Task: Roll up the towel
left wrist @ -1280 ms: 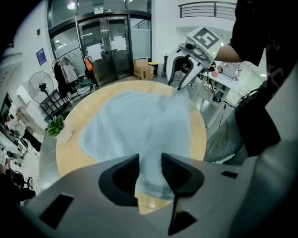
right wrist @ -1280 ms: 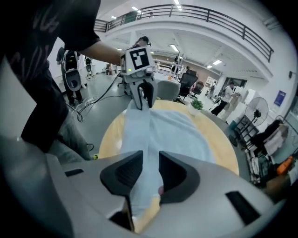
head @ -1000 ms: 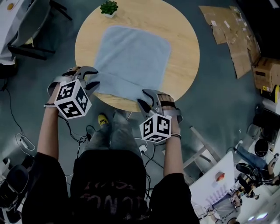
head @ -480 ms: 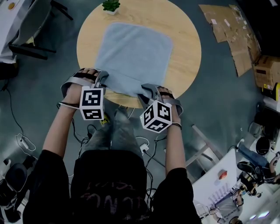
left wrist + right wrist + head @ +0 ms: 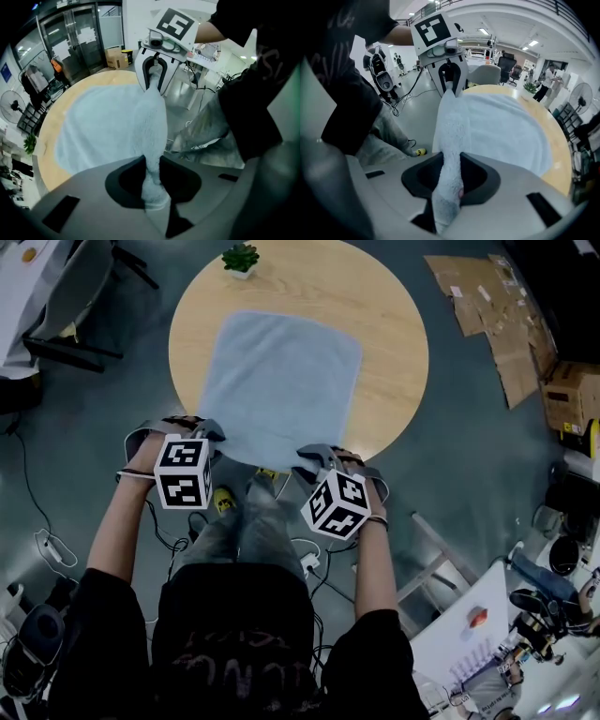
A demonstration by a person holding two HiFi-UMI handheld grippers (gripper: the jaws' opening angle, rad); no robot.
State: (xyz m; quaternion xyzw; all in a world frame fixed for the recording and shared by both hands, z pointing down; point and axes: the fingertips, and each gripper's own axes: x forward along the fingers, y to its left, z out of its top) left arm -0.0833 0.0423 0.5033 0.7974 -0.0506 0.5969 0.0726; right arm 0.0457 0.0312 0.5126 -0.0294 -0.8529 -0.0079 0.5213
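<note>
A light blue towel (image 5: 281, 381) lies flat on the round wooden table (image 5: 394, 343); its near edge reaches the table's rim in front of the person. My left gripper (image 5: 208, 434) is at the towel's near left corner, my right gripper (image 5: 311, 458) at the near right corner. In the left gripper view the jaws (image 5: 151, 161) are closing and pinch a fold of the towel (image 5: 103, 126). In the right gripper view the jaws (image 5: 449, 171) are also closing and pinch the towel (image 5: 501, 126). The edge runs taut between the two grippers.
A small potted plant (image 5: 240, 259) stands at the table's far edge. Flattened cardboard (image 5: 487, 306) and a box (image 5: 572, 395) lie on the floor at the right. A chair (image 5: 56, 296) stands at the upper left; cables (image 5: 47, 545) trail on the floor.
My left gripper swung in from beside the towel onto its near left corner. Both grippers closed on the near edge and drew it slightly toward the person.
</note>
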